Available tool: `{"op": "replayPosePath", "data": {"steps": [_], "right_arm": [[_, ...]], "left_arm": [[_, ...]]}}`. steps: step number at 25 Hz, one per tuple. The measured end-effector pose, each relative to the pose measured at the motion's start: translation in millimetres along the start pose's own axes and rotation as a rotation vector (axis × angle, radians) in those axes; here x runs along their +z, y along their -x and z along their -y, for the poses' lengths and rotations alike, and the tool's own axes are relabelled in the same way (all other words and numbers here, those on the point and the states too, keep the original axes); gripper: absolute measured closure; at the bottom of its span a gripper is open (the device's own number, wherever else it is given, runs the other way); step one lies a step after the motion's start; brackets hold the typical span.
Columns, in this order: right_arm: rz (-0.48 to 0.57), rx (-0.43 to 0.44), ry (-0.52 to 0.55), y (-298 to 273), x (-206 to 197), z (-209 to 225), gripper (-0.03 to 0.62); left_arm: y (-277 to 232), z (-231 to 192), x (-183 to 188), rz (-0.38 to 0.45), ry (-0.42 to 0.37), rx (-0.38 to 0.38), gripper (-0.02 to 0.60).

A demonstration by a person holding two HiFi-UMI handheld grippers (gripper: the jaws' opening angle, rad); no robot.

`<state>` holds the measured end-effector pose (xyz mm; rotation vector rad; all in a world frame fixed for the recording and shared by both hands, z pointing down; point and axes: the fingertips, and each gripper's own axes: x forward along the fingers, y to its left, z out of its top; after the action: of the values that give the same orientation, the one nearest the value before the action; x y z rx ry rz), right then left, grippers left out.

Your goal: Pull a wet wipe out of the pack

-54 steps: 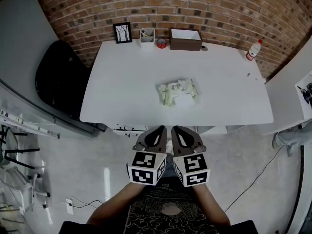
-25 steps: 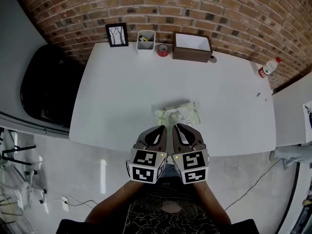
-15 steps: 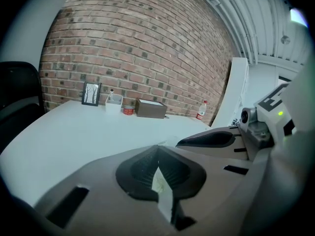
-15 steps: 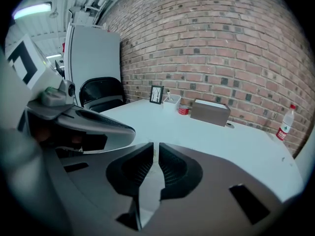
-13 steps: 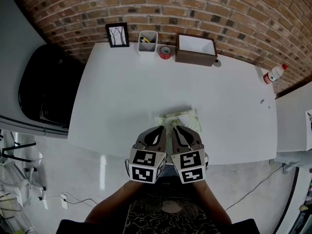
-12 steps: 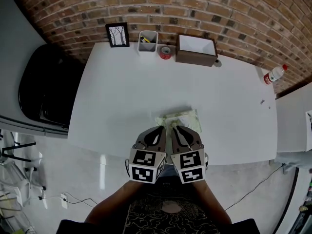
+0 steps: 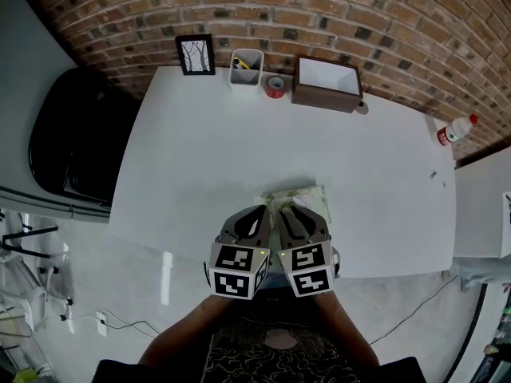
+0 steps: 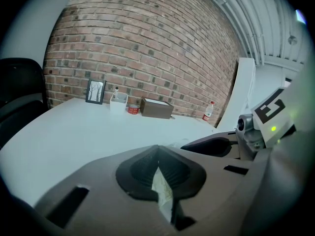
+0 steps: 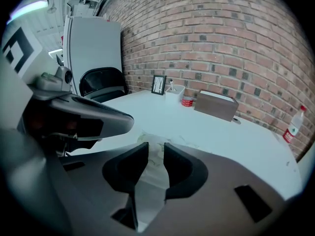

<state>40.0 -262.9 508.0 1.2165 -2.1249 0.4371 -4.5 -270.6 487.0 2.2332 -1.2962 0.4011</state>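
Lying near the front edge of the white table (image 7: 207,134), just below the middle of the head view, the flat pale-green soft pack of wet wipes (image 7: 307,194) is now half hidden behind the tips of the two grippers. Two seconds ago it sat in full view with open tabletop between it and the grippers; since then they have closed in until they overlap its near side.

The left gripper (image 7: 257,212) has its jaws drawn together at the tips and holds nothing; in its own view a sliver of the pack (image 8: 162,191) shows through the slit behind them. The right gripper (image 7: 287,211) has its jaws a narrow gap apart and is empty too, with the pack (image 9: 152,154) straight ahead of that gap.

No wipe is out yet. The approach looks almost done, and gripping the wipe should come next.

Along the brick wall, at the top of the head view, stand a small black picture frame (image 7: 196,54), a white cup (image 7: 246,68) and a brown box (image 7: 326,84).
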Motion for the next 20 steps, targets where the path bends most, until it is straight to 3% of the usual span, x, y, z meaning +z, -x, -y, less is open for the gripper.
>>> {"op": "replayPosePath", "data": {"steps": [20], "right_arm": [[0.021, 0.018, -0.045, 2.0, 2.4, 6.9, 0.576]], "left_arm": [[1.7, -1.5, 3.1, 0.012, -0.001, 0.008, 0.569]]}}
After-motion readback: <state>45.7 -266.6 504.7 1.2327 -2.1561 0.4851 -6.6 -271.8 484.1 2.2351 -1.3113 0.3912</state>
